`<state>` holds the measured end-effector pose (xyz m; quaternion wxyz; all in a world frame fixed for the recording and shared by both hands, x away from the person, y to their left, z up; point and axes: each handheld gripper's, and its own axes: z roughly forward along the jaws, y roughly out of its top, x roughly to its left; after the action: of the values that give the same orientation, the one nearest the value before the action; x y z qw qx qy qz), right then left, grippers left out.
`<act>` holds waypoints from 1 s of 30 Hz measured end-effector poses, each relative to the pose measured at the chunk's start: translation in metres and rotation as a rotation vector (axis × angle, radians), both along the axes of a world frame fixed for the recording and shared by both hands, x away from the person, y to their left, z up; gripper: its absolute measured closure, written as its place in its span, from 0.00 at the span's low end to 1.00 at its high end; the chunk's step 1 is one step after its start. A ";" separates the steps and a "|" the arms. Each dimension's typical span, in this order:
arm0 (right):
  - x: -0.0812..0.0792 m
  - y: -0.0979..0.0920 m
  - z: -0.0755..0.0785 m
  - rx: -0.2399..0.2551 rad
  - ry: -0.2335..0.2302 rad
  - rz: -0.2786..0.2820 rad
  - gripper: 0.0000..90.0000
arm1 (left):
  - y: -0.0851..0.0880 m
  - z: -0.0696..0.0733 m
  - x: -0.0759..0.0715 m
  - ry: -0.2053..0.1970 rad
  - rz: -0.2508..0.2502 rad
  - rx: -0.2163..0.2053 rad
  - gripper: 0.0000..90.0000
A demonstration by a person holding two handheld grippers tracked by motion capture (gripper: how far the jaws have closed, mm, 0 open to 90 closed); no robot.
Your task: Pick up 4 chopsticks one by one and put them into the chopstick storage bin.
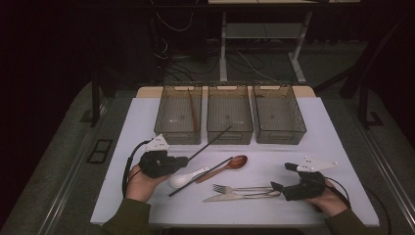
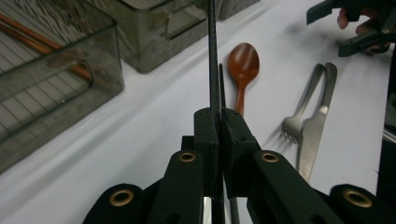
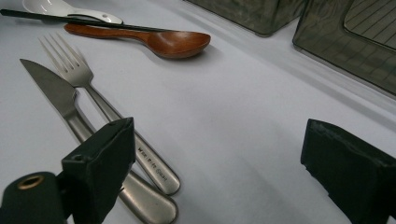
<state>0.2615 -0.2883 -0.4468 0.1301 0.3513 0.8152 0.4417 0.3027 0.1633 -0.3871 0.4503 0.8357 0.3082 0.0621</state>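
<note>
Your left gripper (image 1: 188, 158) is clenched on one black chopstick (image 1: 215, 139); your right gripper (image 1: 278, 186) stands released at 4 o'clock on the table (image 1: 323, 137).

Three smoky bins sit in a row at 12 o'clock; the left bin (image 1: 179, 113) holds brown chopsticks (image 1: 193, 110). The held chopstick slants from your jaws at 8 o'clock toward the middle bin (image 1: 229, 113), its tip at that bin's front wall. A second black chopstick (image 1: 198, 177) lies across the white spoon (image 1: 186, 178) just beside the wooden spoon (image 1: 229, 165). Knife (image 1: 235, 197) and fork (image 1: 240, 188) lie side by side at 6 o'clock, their handles reaching your right jaws.
</note>
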 end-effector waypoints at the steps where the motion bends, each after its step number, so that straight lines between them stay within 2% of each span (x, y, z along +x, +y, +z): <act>1: 0.000 0.000 0.000 0.001 0.000 -0.001 0.11 | 0.000 0.001 0.002 -0.001 0.002 0.002 0.94; 3: 0.000 0.000 0.000 0.001 0.000 -0.001 0.11 | 0.000 0.004 0.006 -0.010 0.006 0.010 0.94; 14: 0.000 0.000 0.000 -0.002 -0.001 -0.003 0.11 | 0.005 0.020 0.032 -0.034 0.041 -0.002 0.94; 21: 0.000 -0.001 0.000 0.000 0.000 -0.005 0.11 | 0.010 0.031 0.052 -0.047 0.081 0.023 0.94; 24: 0.000 0.000 0.000 0.004 0.015 -0.008 0.11 | 0.012 0.034 0.063 -0.046 0.100 0.036 0.94; 25: 0.000 -0.001 0.000 0.001 0.003 -0.006 0.11 | 0.013 0.034 0.069 -0.045 0.111 0.040 0.94; 30: 0.001 -0.002 0.000 0.004 0.004 -0.011 0.11 | 0.017 0.036 0.089 -0.045 0.145 0.069 0.94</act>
<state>0.2622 -0.2899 -0.4464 0.1302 0.3569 0.8125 0.4421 0.3920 0.1806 -0.3508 0.4224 0.8247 0.3551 0.1240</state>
